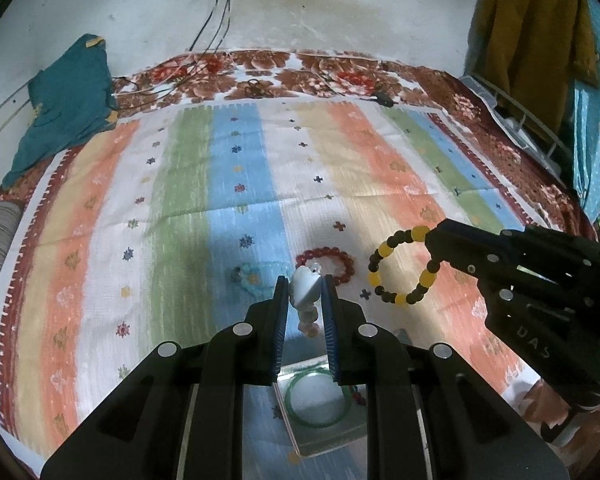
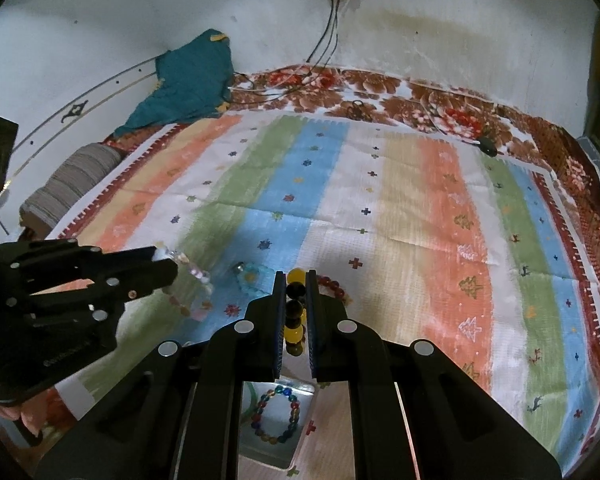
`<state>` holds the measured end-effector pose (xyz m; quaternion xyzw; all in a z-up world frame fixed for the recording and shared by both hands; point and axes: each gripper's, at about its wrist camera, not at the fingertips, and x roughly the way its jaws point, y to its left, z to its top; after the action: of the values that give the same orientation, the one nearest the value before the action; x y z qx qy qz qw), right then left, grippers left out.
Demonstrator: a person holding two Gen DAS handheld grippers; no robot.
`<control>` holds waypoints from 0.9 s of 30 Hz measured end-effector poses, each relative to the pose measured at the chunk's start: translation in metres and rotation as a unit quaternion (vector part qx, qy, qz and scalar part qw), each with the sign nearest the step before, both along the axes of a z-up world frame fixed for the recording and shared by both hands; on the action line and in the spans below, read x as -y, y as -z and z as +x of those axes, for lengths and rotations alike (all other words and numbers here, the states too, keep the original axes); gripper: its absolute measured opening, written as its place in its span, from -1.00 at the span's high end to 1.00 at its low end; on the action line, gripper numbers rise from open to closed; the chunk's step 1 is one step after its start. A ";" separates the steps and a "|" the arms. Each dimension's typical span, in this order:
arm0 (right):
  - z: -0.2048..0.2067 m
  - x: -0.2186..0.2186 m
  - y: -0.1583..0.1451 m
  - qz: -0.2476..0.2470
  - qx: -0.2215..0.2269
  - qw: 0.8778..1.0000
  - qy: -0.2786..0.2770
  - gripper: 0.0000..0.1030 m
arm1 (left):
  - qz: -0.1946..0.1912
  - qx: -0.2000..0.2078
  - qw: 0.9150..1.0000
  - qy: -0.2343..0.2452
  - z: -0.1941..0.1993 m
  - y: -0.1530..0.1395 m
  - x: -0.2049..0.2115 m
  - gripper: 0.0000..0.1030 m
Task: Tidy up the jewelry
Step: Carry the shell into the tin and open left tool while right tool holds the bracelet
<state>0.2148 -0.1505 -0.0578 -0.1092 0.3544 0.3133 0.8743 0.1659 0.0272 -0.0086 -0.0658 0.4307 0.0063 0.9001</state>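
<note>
My left gripper (image 1: 305,289) is shut on a pale white-and-pink bead bracelet (image 1: 305,294), which hangs above the striped cloth; it also shows in the right wrist view (image 2: 196,280). My right gripper (image 2: 294,288) is shut on a yellow-and-black bead bracelet (image 2: 294,334), seen as a hanging ring in the left wrist view (image 1: 404,266). A red bead bracelet (image 1: 332,262) and a light blue bracelet (image 1: 260,278) lie on the cloth. A clear box (image 1: 320,436) below the left gripper holds a green bangle (image 1: 318,400); a multicoloured bracelet (image 2: 276,414) lies in it too.
The striped cloth (image 1: 240,184) covers a floral bedspread (image 1: 300,76). A teal garment (image 1: 64,100) lies at the back left, a striped pillow (image 2: 72,188) at the left edge. Cables (image 1: 216,20) hang down the wall. A mustard coat (image 1: 536,40) hangs at the right.
</note>
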 end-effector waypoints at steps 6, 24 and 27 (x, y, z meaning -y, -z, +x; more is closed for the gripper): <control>-0.015 0.005 -0.004 0.006 0.007 1.000 -0.007 0.80 | -0.003 0.012 1.000 0.007 -0.015 -0.008 0.006 0.68; -0.051 0.017 -0.004 0.010 0.016 0.999 -0.028 0.80 | -0.007 0.032 0.999 0.029 -0.058 -0.015 0.026 0.68; -0.057 0.019 -0.001 0.008 0.014 0.999 -0.030 0.80 | -0.007 0.032 0.999 0.030 -0.063 -0.014 0.028 0.68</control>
<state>0.1575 -0.1693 -0.0565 -0.1174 0.3358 0.3409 0.8702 0.1029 -0.0007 0.0058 -0.0593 0.4032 -0.0255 0.9128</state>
